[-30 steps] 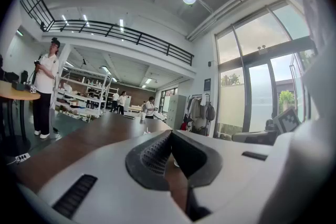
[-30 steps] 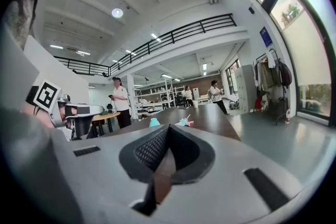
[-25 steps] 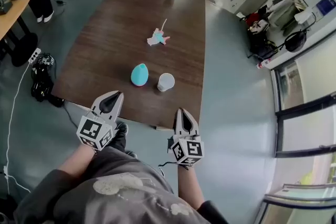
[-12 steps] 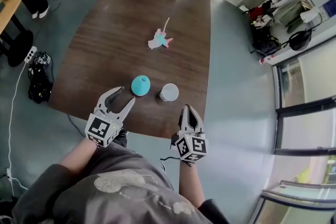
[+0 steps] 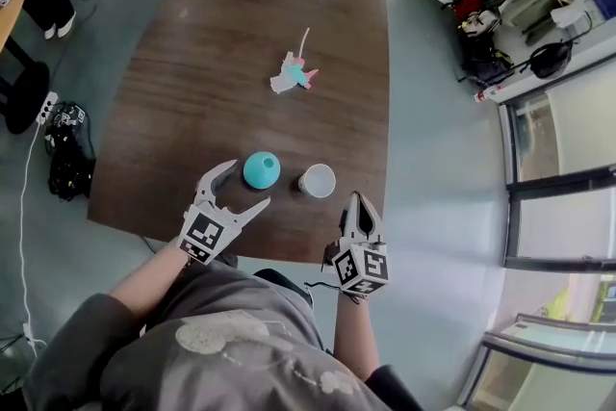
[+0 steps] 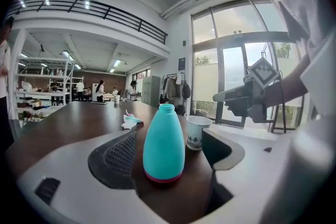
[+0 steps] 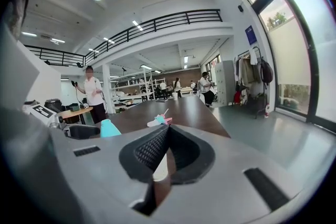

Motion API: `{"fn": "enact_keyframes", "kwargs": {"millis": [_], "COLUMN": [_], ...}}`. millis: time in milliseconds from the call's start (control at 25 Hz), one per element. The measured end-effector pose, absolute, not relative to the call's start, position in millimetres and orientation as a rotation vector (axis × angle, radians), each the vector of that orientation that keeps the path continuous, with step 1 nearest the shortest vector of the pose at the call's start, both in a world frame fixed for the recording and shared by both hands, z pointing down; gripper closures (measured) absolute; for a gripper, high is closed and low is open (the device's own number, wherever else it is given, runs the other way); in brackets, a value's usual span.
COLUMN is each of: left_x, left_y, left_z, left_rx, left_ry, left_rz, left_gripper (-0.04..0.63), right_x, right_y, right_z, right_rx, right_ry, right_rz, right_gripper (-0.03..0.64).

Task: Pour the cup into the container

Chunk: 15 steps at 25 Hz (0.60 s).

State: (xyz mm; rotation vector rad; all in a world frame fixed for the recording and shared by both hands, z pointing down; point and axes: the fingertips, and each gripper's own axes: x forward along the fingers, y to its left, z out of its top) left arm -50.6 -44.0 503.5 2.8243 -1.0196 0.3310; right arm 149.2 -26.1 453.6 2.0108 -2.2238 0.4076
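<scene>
**Left claw wide around the bottle, right claw shut short of the cup**

Your left forearm reaches up from the lower left of the head view. It carries the left gripper (image 5: 247,184) over the near edge of the wooden table (image 5: 192,82), pointing nearly level and slightly downward. Its jaws have just been opening and now stand wide apart. The teal bottle (image 6: 164,144) stands upright on the table between them, and neither pad presses on it.

Your right arm comes straight up from your body. The right gripper (image 5: 357,201) hangs just off the table's near edge and aims at the white paper cup (image 5: 317,180). Its jaws are closed together on nothing, and in the right gripper view a pale sliver of the cup shows behind them.

The cup stands upright just to the right of the bottle, close but apart from it. Both are near the table's front edge.
</scene>
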Motion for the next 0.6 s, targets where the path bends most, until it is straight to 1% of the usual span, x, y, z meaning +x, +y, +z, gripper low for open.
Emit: {"fn": "enact_keyframes", "kwargs": {"millis": [80, 360, 480, 600], "left_x": [-45.5, -34.1, -28.5, -25.0], "left_y": [-48.7, -61.5, -66.1, -70.1], "left_z": [509.4, 525.2, 526.6, 528.3], "left_rx": [2.841, 2.833, 2.848, 2.841], "left_ry": [-1.0, -0.986, -1.014, -1.022], "left_rz": [0.345, 0.347, 0.344, 0.345], "left_gripper": [0.218, 0.179, 0.179, 0.179], "right_x": [152.2, 154.2, 160.9, 165.1], "right_y": [-27.6, -26.5, -27.3, -28.5], "right_z": [454.9, 462.5, 464.1, 474.5], "right_rx": [2.024, 2.022, 2.045, 2.032], "right_ry": [-2.202, -2.181, -2.164, -2.155], "right_rz": [0.404, 0.43, 0.396, 0.445], "right_gripper": [0.629, 0.629, 0.629, 0.629]}}
